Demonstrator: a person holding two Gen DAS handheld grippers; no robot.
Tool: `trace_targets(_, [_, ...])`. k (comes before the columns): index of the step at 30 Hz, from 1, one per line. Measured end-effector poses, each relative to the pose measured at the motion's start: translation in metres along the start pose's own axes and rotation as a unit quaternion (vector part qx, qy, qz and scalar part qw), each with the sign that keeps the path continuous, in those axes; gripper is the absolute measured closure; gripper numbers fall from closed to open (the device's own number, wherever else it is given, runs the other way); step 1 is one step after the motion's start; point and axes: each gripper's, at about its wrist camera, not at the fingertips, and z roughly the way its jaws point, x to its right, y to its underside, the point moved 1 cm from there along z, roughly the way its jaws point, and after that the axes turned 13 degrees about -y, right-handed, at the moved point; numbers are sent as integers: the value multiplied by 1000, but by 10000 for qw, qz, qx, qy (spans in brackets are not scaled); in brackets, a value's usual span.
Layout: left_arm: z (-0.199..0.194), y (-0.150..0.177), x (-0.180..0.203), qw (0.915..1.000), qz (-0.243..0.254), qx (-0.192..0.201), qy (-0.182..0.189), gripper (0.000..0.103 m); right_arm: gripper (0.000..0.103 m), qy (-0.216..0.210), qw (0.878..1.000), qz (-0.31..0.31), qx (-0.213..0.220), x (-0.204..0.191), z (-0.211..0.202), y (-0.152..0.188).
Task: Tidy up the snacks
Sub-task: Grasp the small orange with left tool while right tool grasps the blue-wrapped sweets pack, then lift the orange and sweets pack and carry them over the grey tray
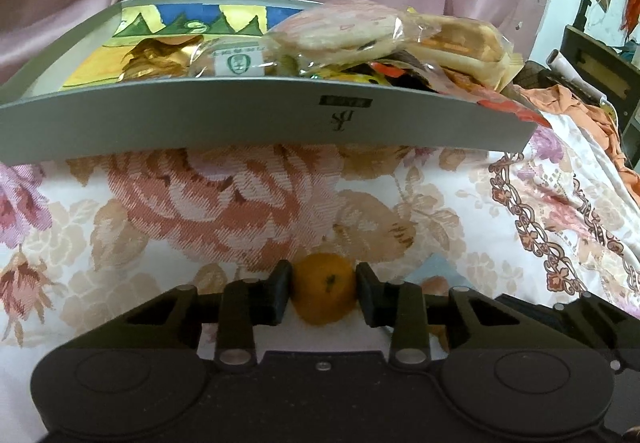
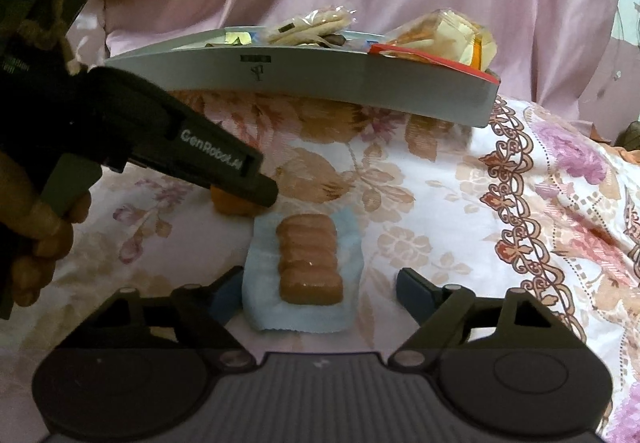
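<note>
At the bottom centre, the left gripper (image 1: pixel 324 293) pinches a small orange (image 1: pixel 324 293); squeeze gently, lift it into the grey tray (image 1: pixel 280 119) above. The right gripper (image 2: pixel 316 291) stands open around a sausage pack (image 2: pixel 310 259), not touching.
</note>
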Motion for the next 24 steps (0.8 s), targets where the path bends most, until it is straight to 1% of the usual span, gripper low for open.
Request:
trace_targets(3, [-5,5,-3,10000,4,8,-3,66,28,-55,9999,-94,19,-3,0,0])
trace_targets(5, [-9,11,-6,10000,-56,-2,-12,66,36,-116,9998,-175,28,-6,0,0])
trace_targets(6, [-12,14,-8,10000,-81,-3,-21,66,37,-133,9997,-214,31,-7,-1,0])
trace_targets(11, [-28,33,-19,9997,-246,-40,-83,66,40,-142,9995,-268,40,-9,-1,0])
trace_targets(16, [-44,47,-26,9994,-286,-87,-144,67,41,-254,9989,-389,26,-17,-4,1])
trace_targets(20, [-55,50,-39,9979,-552,-210,-262,67,41,-377,9981,-491,-17,-28,-8,4])
trace_targets(24, [-64,54,-44,9979,-440,-350,-317,67,41,-579,9971,-486,-103,-38,-13,7])
